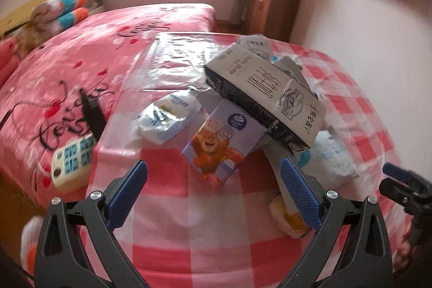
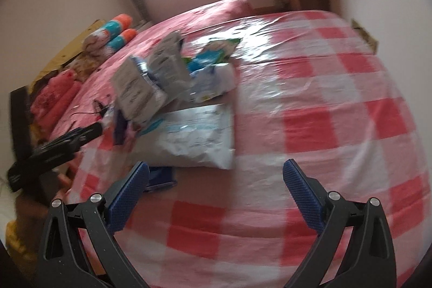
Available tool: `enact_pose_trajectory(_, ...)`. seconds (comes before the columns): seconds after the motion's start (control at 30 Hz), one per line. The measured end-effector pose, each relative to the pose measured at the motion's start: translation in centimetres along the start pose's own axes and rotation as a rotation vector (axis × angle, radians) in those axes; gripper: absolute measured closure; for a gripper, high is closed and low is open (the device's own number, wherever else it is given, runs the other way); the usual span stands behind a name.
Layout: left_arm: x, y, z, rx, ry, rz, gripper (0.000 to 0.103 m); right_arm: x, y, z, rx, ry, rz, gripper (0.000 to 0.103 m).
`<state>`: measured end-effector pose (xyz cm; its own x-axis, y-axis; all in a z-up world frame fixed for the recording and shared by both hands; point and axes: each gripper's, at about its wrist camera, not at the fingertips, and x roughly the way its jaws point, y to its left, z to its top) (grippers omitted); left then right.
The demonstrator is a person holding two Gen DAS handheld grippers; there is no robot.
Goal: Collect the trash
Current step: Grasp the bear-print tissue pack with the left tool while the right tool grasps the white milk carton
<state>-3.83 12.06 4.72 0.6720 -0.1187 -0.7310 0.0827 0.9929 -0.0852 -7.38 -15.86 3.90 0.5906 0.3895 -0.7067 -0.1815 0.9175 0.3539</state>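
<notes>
Trash is piled on the checked plastic tablecloth [image 1: 189, 220]. Both grippers are wide open and hold nothing. The left gripper [image 1: 214, 196] hangs just before the soft purple bear pack [image 1: 224, 142]; I think grabbing it comes next, so the jaws must close around it. Behind, a stiff long box [image 1: 267, 99] leans on top. The right gripper [image 2: 216, 193] faces a crinkly white bag [image 2: 194, 136].

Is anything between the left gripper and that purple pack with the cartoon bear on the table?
Nothing visible. The left gripper has its jaws open, and only bare checkered tablecloth lies between it and the purple pack. But the grey carton rests on the pack's far side and may tip when the pack is lifted.
</notes>
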Motion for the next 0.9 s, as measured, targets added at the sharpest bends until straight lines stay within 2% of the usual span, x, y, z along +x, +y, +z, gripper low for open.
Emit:
enact_pose_trajectory(0.2,1.5,0.3,0.7,0.090,0.023,-0.053,0.004,0.3,2.0,1.6,-0.068,-0.004,0.047,0.006)
enact_pose_trajectory(0.37,2.9,0.4,0.9,0.126,0.041,-0.064,0.004,1.2,4.1,3.3,-0.127,0.000,0.085,0.008)
enact_pose_trajectory(0.47,3.4,0.8,1.1,0.109,0.031,-0.076,0.004,1.8,5.5,4.3,-0.164,0.005,0.106,0.019)
enact_pose_trajectory(0.67,4.6,1.1,1.5,0.092,0.036,-0.096,0.007,3.5,7.7,6.0,-0.231,0.011,0.131,0.019)
enact_pose_trajectory(0.9,5.7,0.8,1.5,0.070,0.049,-0.127,0.021,6.2,9.0,7.7,-0.261,0.028,0.148,0.019)
